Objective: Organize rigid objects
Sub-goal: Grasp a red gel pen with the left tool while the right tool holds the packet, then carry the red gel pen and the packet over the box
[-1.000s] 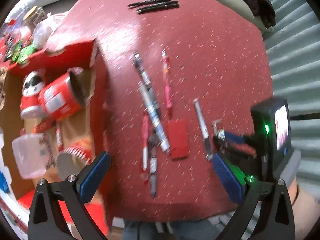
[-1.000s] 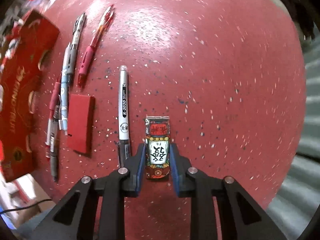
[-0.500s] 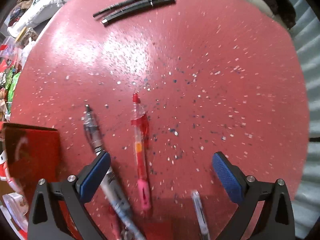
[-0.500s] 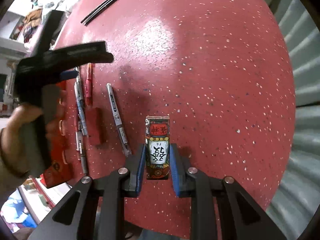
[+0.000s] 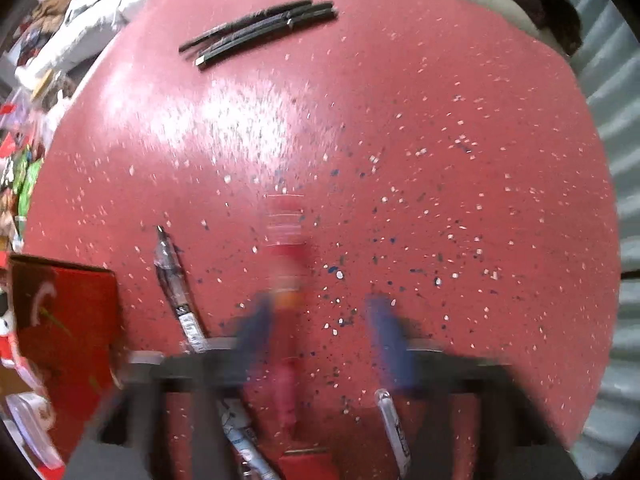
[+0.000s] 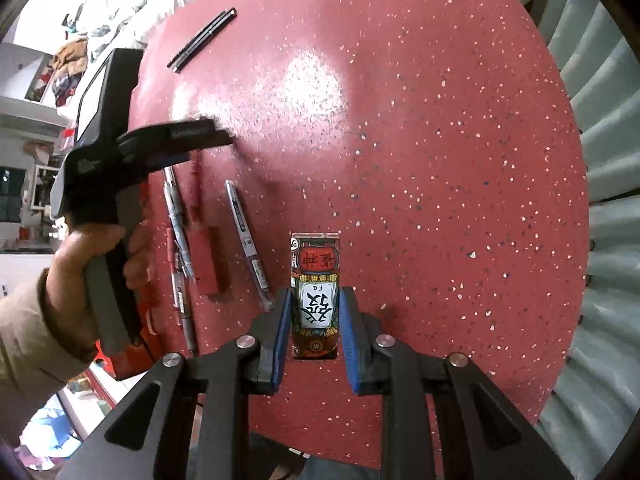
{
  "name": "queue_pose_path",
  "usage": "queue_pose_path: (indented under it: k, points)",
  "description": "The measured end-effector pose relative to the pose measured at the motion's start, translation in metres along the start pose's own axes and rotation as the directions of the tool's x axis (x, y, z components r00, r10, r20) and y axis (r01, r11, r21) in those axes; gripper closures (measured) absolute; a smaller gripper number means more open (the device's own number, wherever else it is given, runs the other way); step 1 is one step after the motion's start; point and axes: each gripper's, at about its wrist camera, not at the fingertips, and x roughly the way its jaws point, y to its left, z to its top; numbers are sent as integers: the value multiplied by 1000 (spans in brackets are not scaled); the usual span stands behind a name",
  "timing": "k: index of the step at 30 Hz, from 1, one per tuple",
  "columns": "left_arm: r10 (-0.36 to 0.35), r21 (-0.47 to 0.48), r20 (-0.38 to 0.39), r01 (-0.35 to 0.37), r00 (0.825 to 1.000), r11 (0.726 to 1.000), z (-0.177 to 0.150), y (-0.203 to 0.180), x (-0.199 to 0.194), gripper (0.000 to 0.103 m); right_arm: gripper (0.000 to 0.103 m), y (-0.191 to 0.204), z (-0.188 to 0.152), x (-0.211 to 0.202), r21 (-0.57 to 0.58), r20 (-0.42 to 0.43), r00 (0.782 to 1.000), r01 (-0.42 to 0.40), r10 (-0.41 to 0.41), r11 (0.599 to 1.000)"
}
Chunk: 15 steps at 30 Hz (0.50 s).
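Both grippers busy over the red table point(image 6: 440, 160)

Right gripper point(image 6: 315, 328) grips the box point(image 6: 316, 292); left gripper point(image 5: 320, 340), blurry, has just been closing around the pink pen point(image 5: 286, 384).

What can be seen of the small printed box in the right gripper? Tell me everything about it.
The box is a small, narrow rectangular carton, glossy-looking. It is printed with a red banner of characters near its far end, a row of dice below that, then a white panel bearing a bold black character, all in dark ornate borders. The right gripper clamps its near half between blue pads; the far half projects beyond them, over the red speckled table. Nothing else touches it.
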Motion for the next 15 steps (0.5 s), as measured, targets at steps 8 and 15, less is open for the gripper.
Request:
queue_pose_path:
  k: [8,15]
  points:
    - [-155,10,10,155,988,988,-15,12,-31,92,77,10,-1,-11,0,45,999,-7,7,1000]
    - [-241,51,20,240,970,970,-43,-1,-75,92,77,25,-2,-19,-10,68,998,-10,11,1000]
